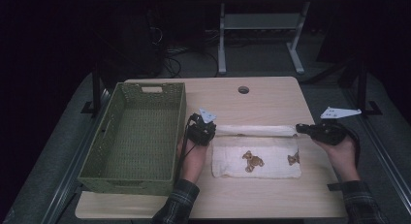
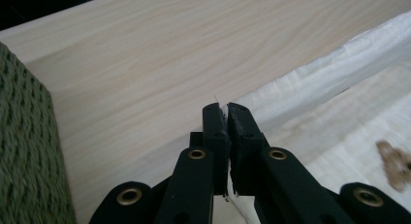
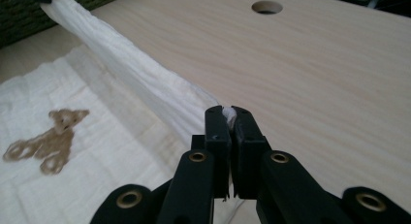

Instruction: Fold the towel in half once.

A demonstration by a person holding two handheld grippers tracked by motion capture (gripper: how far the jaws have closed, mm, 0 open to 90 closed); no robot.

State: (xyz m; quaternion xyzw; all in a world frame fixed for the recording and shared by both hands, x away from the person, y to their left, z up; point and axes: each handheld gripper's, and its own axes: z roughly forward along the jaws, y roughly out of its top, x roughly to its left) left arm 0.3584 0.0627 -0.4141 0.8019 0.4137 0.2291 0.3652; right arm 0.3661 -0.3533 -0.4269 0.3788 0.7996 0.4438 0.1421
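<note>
Between the clenched jaws of the left hand-held gripper [image 1: 209, 128] and the right hand-held gripper [image 1: 301, 129] stretches the far edge of a white bear-print cloth [image 1: 257, 157], lying on the tabletop [image 1: 271, 95] beside a green woven basket [image 1: 135, 136].

The room is dim, its far side almost black, and the light falls mainly on the pale wooden table [image 1: 261, 95] with a round cable hole [image 1: 244, 89] near its far edge. Beyond it, a second desk's white metal legs [image 1: 222, 40] stand on grey floor [image 1: 252, 56], with dark cables [image 1: 169, 59] tangled beside them.
</note>
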